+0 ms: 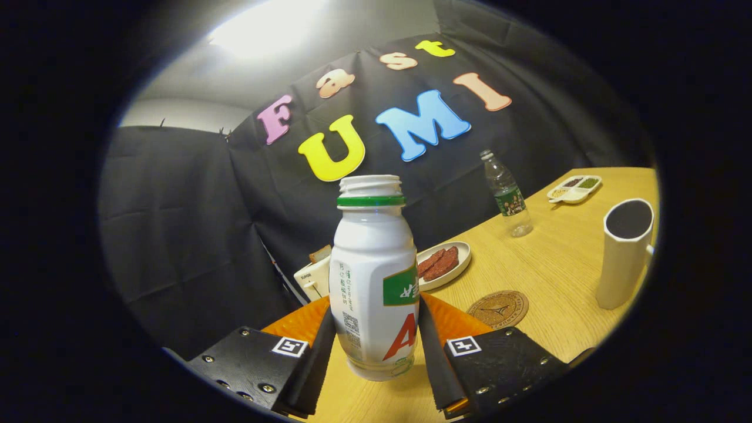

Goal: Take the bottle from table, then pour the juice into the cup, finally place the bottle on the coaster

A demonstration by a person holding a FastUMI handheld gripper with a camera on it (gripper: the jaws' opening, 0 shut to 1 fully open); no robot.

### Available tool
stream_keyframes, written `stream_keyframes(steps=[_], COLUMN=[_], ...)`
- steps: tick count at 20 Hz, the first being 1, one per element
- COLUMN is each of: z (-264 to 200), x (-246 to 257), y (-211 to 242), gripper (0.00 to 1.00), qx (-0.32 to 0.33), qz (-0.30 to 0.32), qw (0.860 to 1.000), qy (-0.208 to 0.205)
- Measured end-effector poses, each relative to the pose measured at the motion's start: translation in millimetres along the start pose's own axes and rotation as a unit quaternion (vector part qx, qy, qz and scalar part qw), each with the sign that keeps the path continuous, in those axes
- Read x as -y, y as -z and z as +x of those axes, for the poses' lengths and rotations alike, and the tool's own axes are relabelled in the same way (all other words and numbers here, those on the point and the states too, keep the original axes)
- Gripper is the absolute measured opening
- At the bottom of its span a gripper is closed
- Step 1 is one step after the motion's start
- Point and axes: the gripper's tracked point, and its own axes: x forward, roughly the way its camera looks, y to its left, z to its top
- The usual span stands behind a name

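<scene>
Now: bottle [373, 276] between fingers [437, 352] | clamped both sides | coaster [498, 309] beyond

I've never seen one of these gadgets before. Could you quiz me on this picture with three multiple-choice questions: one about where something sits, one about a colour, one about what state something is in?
1. Where is the round coaster?
A. On the table between the held bottle and the tall white cup
B. Under the clear water bottle
C. On the plate

2. What colour is the ring under the white bottle's neck?
A. Red
B. Green
C. Blue

3. What is the gripper doing?
A. Open, holding nothing
B. Shut on the cup
C. Shut on the white bottle

Answers:
1 A: it lies on the wood, short of the cup.
2 B: the band is green.
3 C: both fingers press the bottle's sides.
</scene>
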Motion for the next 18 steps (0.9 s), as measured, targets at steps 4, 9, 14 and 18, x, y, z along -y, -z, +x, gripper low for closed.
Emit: stream_keyframes(steps=[4,9,14,18], z=[-3,-9,-18,-29], x=[23,46,66,76], y=[-7,-21,-34,-44], gripper=[0.71,0.71,0.71,0.71], qx=[0.003,0.019,0.040,0.054], qz=[0.058,0.133,0.203,0.255], qw=[0.998,0.991,0.978,0.965], qy=[0.014,0.024,0.025,0.022])
